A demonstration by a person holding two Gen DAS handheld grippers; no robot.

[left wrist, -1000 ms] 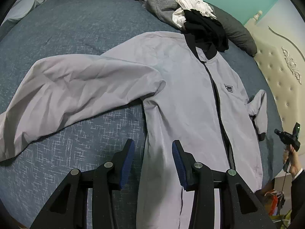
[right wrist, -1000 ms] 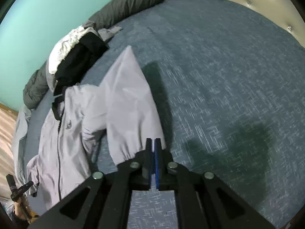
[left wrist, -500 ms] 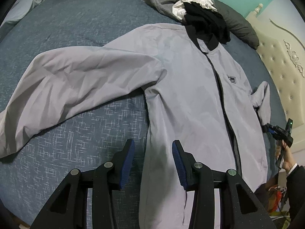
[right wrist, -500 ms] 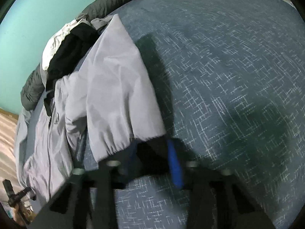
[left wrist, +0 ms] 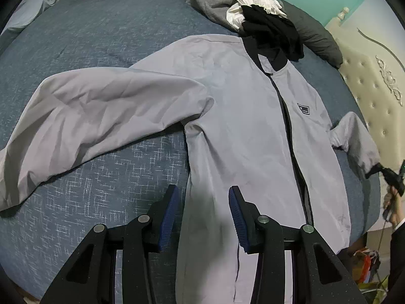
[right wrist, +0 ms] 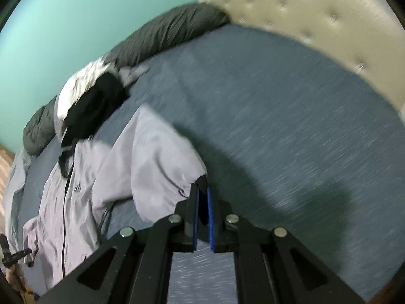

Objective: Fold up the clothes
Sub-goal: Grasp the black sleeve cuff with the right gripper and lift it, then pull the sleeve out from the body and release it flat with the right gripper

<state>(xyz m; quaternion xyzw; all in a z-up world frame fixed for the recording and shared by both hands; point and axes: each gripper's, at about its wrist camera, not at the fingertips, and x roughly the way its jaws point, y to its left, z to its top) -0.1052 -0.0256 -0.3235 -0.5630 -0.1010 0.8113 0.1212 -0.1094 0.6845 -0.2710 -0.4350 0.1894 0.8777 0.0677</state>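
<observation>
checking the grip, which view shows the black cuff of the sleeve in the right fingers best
The right wrist view: the black cuff sits pinched between the right gripper fingers, close up though blurred. The left wrist view shows that cuff only small at the far edge, meeting the right gripper.

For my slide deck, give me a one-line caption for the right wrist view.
Right gripper shut on the black cuff of the grey jacket, sleeve lifted above the blue bed.
</observation>
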